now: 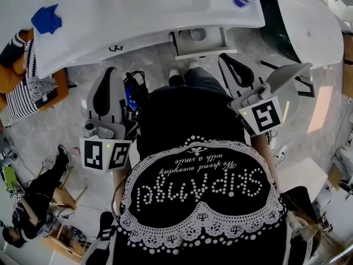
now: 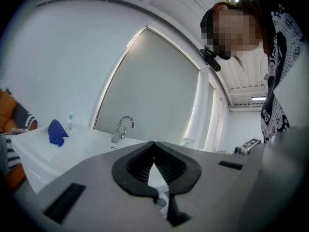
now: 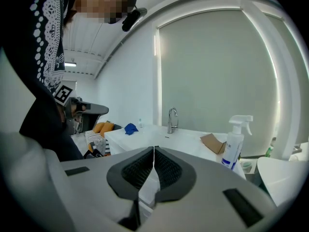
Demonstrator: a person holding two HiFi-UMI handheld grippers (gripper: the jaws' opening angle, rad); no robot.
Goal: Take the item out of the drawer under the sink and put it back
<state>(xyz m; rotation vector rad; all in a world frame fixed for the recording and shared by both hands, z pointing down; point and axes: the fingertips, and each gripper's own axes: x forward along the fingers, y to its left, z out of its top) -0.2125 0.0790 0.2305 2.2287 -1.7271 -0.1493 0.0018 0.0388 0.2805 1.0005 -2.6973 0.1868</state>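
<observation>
The person stands facing the long white sink counter (image 1: pixel 165 21), a grey two-jaw tool in each hand, both held low at the hips and well short of the counter's front edge. The left gripper (image 2: pixel 154 145) has its ribbed black pads pressed together at the tips, with nothing caught between them. The right gripper (image 3: pixel 154 150) is clenched the same way and is just as empty.

Under the counter's basin, the shallow white drawer (image 1: pixel 205 53) is pulled out toward the person's feet. A small round pale item (image 1: pixel 197 35) lies inside it, and neither tool is touching it.

On the counter's top, a crumpled blue cloth (image 1: pixel 46 18) sits toward its left end. A white spray bottle with a blue label (image 3: pixel 235 141) stands near its right end, with a flat brown piece of cardboard (image 3: pixel 212 143) just beside it. A curved chrome tap (image 3: pixel 172 120) rises at the counter's back edge, between the cloth and the cardboard.
</observation>
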